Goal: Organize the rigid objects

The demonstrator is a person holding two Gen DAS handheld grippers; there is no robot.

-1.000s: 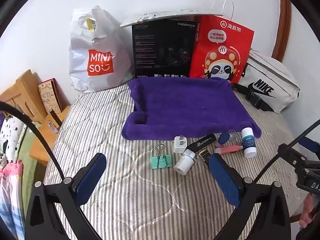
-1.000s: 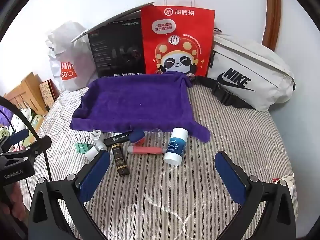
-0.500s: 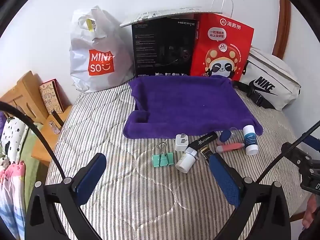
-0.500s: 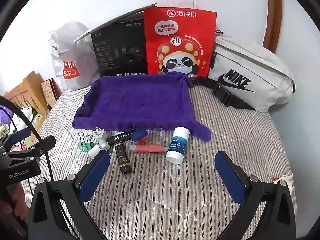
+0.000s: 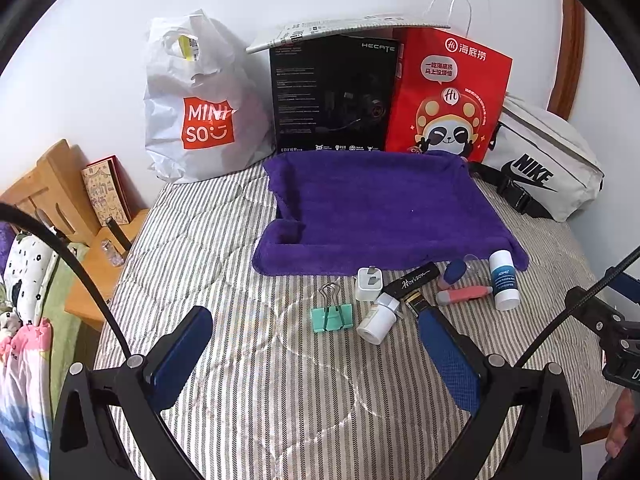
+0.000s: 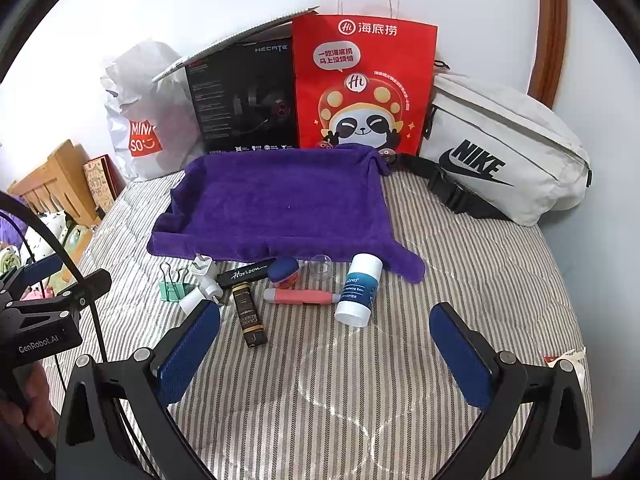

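Note:
Small items lie in a row on the striped bed in front of a purple towel [image 5: 384, 216] [image 6: 276, 208]: a green binder clip [image 5: 331, 316] [image 6: 172, 286], a white charger plug [image 5: 369, 284], a white tube [image 5: 378, 322], a black Horizon box [image 5: 412, 280] [image 6: 246, 272], a black-gold tube [image 6: 250, 314], a blue-red jar [image 6: 283, 270], a pink stick [image 6: 300, 296] and a white-blue bottle [image 6: 356, 290] [image 5: 504, 280]. My left gripper [image 5: 316, 354] is open and empty, just short of the clip. My right gripper [image 6: 324, 344] is open and empty, short of the pink stick.
Against the wall stand a white Miniso bag [image 5: 200, 108], a black Hecate box [image 5: 332, 96], a red panda paper bag [image 6: 364, 84] and a white Nike pouch [image 6: 500, 152]. A wooden bedside unit [image 5: 52, 200] is at the left. The bed edge is at the right.
Both grippers have drawn back and risen slightly, so the row of items appears a little farther away. Nothing was grasped or moved.

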